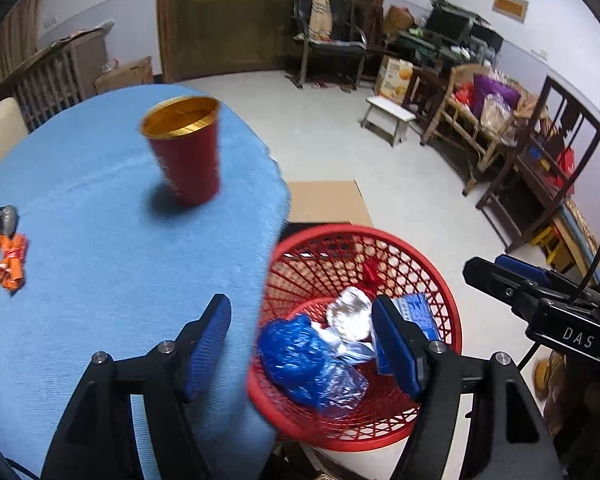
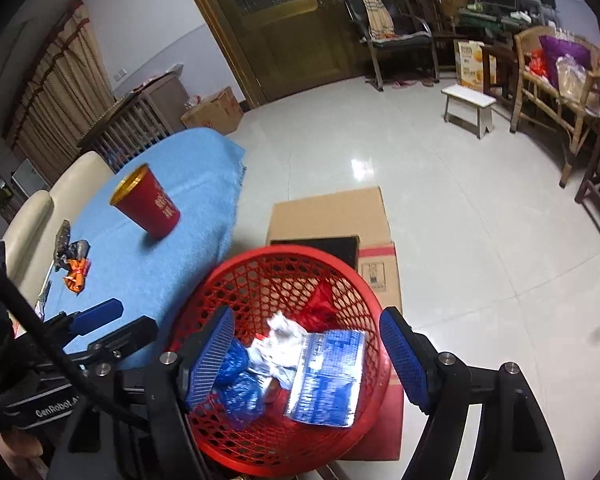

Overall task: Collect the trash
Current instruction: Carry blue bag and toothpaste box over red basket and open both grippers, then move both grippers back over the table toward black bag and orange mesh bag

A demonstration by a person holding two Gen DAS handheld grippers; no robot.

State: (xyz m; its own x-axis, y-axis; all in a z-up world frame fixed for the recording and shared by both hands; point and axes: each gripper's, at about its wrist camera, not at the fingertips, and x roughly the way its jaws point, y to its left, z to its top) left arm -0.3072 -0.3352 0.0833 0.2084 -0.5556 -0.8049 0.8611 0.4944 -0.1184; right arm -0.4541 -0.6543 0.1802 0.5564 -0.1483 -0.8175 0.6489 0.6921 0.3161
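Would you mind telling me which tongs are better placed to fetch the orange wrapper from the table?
Left. The left tongs, open and empty, straddle the blue table edge nearer the orange wrapper; the right tongs hover open over the red basket.

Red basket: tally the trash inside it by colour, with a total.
In the red basket:
Blue: 2, a crumpled blue bag and a flat blue packet
White: 1, a crumpled white wrapper
Red: 1, a red wrapper
Total: 4

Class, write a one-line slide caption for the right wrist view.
Open right gripper hovers over a red mesh plastic basket of wrappers beside a blue-clothed table with a red cup.
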